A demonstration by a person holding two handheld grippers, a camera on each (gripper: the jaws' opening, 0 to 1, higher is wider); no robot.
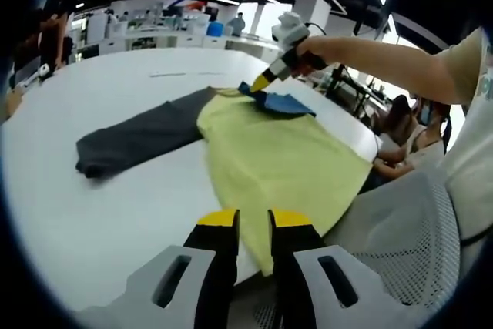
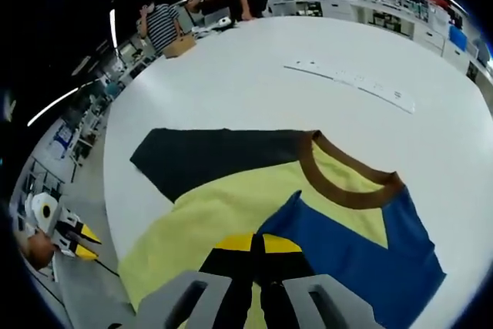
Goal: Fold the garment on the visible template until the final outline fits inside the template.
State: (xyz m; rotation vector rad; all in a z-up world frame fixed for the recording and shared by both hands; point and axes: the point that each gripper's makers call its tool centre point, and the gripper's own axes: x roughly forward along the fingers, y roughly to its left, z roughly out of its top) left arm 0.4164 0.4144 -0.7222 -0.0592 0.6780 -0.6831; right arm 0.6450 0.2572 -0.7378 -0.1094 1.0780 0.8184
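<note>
A yellow shirt (image 1: 269, 152) (image 2: 208, 213) lies flat on the white table (image 1: 115, 213). It has a brown collar (image 2: 347, 190), a dark grey sleeve (image 1: 139, 136) (image 2: 216, 156) spread out sideways, and a blue sleeve (image 1: 285, 103) (image 2: 347, 252) folded in over the chest. My right gripper (image 1: 259, 85) (image 2: 258, 243) is at the collar end, shut on the blue sleeve's edge. My left gripper (image 1: 254, 219) (image 2: 86, 243) hovers open by the table edge near the hem, a little apart from the cloth.
A thin pale strip (image 1: 181, 74) (image 2: 354, 78) lies on the table beyond the shirt. A grey mesh chair (image 1: 408, 229) stands at the near edge. A person's arm (image 1: 385, 55) holds the right gripper. People sit around the table (image 2: 162, 25) (image 1: 400, 125).
</note>
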